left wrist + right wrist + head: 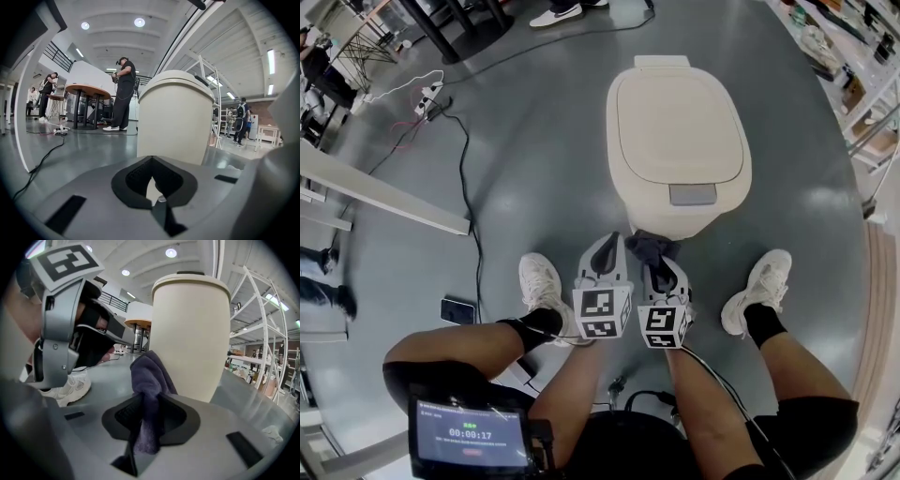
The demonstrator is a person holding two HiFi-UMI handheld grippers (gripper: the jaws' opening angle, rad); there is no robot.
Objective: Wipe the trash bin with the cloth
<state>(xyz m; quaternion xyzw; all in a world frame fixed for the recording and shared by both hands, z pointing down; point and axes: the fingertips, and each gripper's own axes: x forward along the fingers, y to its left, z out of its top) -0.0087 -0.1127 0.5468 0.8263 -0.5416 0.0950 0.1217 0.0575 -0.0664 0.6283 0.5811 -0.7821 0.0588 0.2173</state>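
Cloth (pixel 149 376): dark purple, was pinched between the right gripper (pixel 150 404) jaws, centre frame.
Left gripper (pixel 151 164): jaws were closed together, empty.
Trash bin (pixel 678 141): cream, lid down, upper centre of the head view, just beyond both grippers.

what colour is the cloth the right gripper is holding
Dark purple-grey cloth, shown best in the right gripper view.

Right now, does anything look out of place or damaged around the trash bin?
Nothing stands out. The trash bin stands upright with its lid shut, and the right gripper holds the cloth close to it.
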